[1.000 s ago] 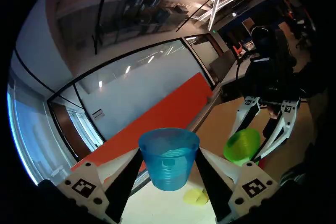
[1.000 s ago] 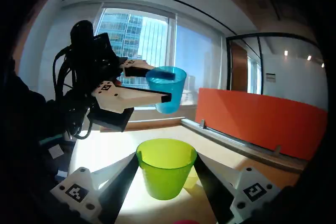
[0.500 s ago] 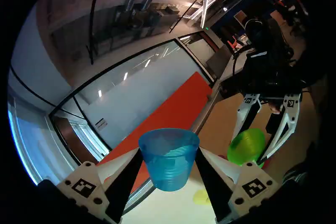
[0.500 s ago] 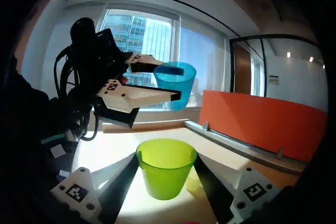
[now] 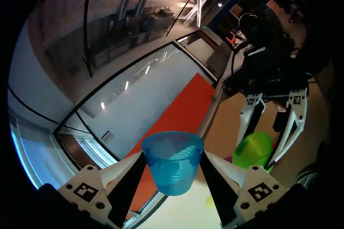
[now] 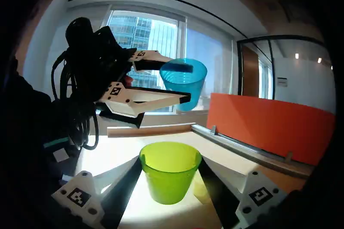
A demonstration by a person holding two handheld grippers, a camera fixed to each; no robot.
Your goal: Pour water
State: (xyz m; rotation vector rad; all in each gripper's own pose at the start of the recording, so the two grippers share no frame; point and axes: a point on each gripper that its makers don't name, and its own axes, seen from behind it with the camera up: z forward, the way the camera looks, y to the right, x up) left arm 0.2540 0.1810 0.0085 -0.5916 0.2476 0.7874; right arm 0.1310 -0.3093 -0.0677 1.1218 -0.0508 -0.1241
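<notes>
Found the left gripper (image 5: pixel 173 157) clamped on a blue cup (image 5: pixel 173 164), a finger pressed to each side, low in the middle of the left gripper view. Found the right gripper (image 6: pixel 170 162) closed the same way on a green cup (image 6: pixel 170 173), low centre of the right gripper view, mouth up.

Saw the blue cup again in the right gripper view, upper centre, carried well above the green cup's rim and a little to the right of it, close to upright. Saw no stream between the two. Could not confirm water in the blue cup; noted only a paler band on its inner wall, possibly a water line.

Picked out the green cup right of centre in the left gripper view, between the right gripper's white fingers.

Farther out, noted a pale table (image 6: pixel 120 151) under both cups, a small yellow thing (image 6: pixel 200 188) just behind the green cup, an orange panel (image 6: pixel 275 126) at the right and a bright window (image 6: pixel 146 40) at the upper left.

Judged the step as lining up before the pour: both cups gripped, nothing tipped yet. Judged the next move to call for bringing the blue cup's lip over the green cup's mouth, then rolling the left gripper slowly, with the green cup held level beneath.
</notes>
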